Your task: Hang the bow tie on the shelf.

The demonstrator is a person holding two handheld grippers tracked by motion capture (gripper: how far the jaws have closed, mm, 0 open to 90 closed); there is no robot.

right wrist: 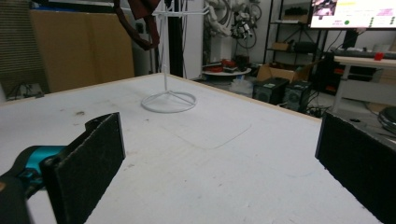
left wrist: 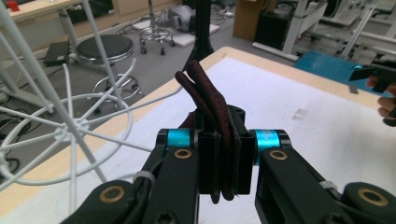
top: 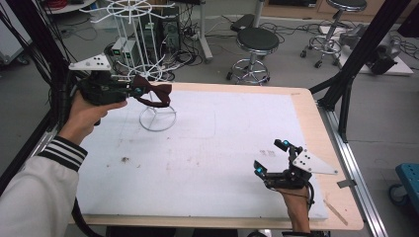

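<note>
The right gripper (top: 271, 158) is hovering at five o'clock, fingers spread wide, over the bare white-padded wooden desk (top: 207, 163). At eleven o'clock the left gripper (top: 129, 90) is pinching the dark maroon fabric bow tie (top: 154, 94) beside the white wire rack (top: 157, 74).

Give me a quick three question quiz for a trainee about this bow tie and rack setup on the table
1. True or false: the left gripper is shut on the dark red bow tie.
2. How do the fingers of the right gripper stand? A) open, nothing between them B) shut on the rack C) shut on the bow tie
3. In the high view, what stands on the table just below the bow tie?

Key
1. True: the bow tie is pinched between its fingers.
2. A: they stand wide apart above the white mat.
3. The white wire rack, on its ring-shaped base.
</note>
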